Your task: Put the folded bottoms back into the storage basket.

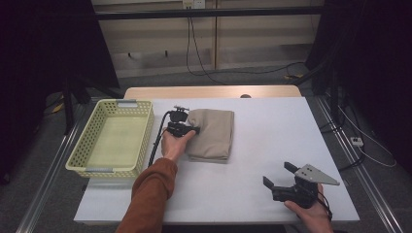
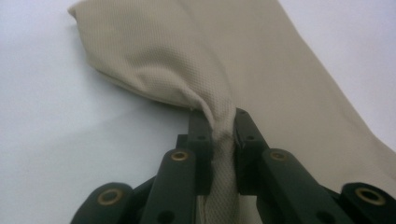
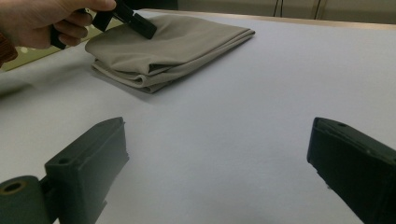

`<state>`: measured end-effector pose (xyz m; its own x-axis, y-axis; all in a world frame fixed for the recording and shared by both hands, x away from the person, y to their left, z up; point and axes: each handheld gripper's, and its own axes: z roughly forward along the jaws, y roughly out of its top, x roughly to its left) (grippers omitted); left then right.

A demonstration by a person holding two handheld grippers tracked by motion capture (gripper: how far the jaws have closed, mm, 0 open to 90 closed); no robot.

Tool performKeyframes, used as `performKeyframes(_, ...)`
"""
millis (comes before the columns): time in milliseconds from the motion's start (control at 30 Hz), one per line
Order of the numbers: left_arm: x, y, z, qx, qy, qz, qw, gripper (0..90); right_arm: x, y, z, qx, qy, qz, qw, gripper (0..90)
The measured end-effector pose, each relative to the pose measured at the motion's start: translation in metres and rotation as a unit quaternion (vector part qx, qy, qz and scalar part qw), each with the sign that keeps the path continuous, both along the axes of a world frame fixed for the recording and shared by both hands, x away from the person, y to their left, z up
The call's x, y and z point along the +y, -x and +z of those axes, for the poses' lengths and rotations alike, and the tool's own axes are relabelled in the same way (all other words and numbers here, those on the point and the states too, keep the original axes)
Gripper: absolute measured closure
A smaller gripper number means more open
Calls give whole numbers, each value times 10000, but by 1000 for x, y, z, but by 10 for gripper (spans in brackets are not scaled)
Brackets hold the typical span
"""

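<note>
**Thin pinch on the cloth edge may slip or unfold the stack**

High view: my left gripper (image 1: pixel 190 130) sits at the left edge of the folded beige fabric cloth (image 1: pixel 211 133), mid white desk (image 1: pixel 272 136), beside the pale yellow plastic basket (image 1: pixel 111 138). My right gripper (image 1: pixel 281 175) hovers apart, near the front right

Left gripper view: fingers (image 2: pixel 201 140) pinch only a bunched fold; lifting could peel one layer and undo the folds

Right gripper view: fingers (image 3: pixel 88 163) spread, holding nothing
</note>
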<state>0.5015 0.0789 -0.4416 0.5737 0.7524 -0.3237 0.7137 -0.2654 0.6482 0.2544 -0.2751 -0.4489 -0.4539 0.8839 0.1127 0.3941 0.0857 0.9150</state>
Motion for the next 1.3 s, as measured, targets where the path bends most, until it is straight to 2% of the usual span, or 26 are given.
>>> performKeyframes(500, 1, 7, 20, -489, 227, -33, 9985, 811, 0, 0, 0, -2, -19, -6, 10000, 47)
performKeyframes(567, 2, 8, 23, -550, 315, -29, 9980, 811, 0, -1, 0, 3, -16, -8, 10000, 47)
performKeyframes(867, 7, 15, 38, -882, 347, -72, 9955, 811, 1, 0, 0, 4, -18, -6, 10000, 47)
performKeyframes(1000, 10, 18, 46, -976, 346, -109, 9946, 811, 1, 0, 0, 2, -17, -3, 10000, 47)
performKeyframes(1100, 13, 19, 50, -953, 464, -177, 9942, 811, 1, 0, 0, -4, -5, 11, 10000, 48)
performKeyframes(1167, 14, 21, 54, -1041, 377, -155, 9937, 811, 1, 0, 1, -9, -8, 20, 10000, 48)
performKeyframes(1300, 16, 25, 61, -1183, 356, -165, 9922, 812, 2, -1, 1, 0, -3, 13, 10000, 47)
